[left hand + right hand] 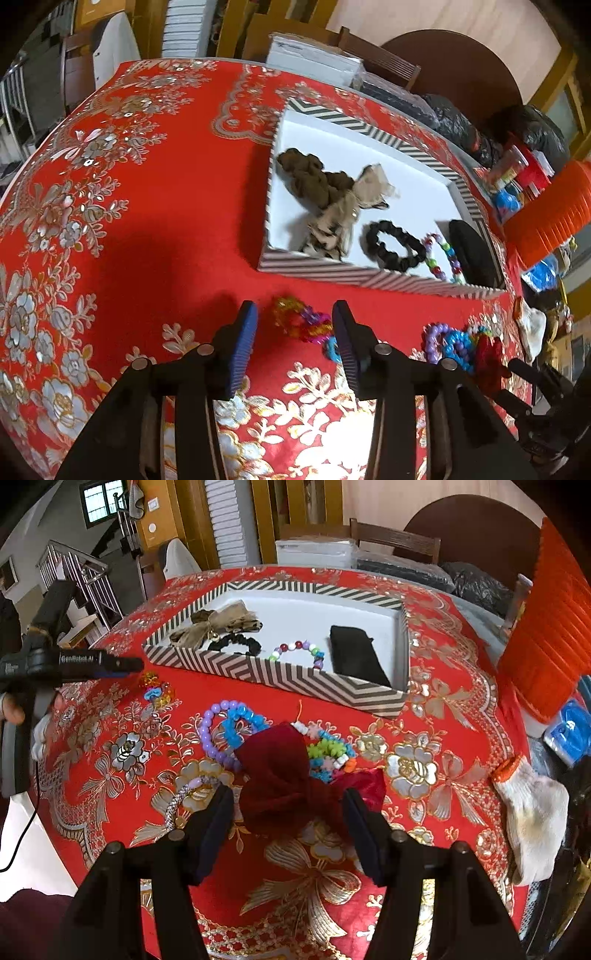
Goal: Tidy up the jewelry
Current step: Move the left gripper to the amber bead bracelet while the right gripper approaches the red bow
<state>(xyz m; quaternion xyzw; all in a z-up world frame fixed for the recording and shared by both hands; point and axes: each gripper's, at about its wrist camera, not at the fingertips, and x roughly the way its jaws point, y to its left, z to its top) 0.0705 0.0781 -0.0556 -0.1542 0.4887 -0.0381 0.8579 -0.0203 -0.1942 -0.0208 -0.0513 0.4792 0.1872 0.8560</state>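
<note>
Lettering "GenRobot.AI" marks left gripper (129,663) beside striped box (280,675).

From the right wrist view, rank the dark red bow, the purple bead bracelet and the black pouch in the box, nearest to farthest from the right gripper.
1. Dark red bow, between the right gripper jaws.
2. Purple bead bracelet, left, on the cloth.
3. Black pouch, far in the striped box.

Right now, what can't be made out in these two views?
- Beads under the red bow: right wrist view, bow covers them.
- Black pouch in the box: left wrist view, near wall hides its lower end.
- Sparkly bracelet: left wrist view, left gripper finger covers one end.
</note>
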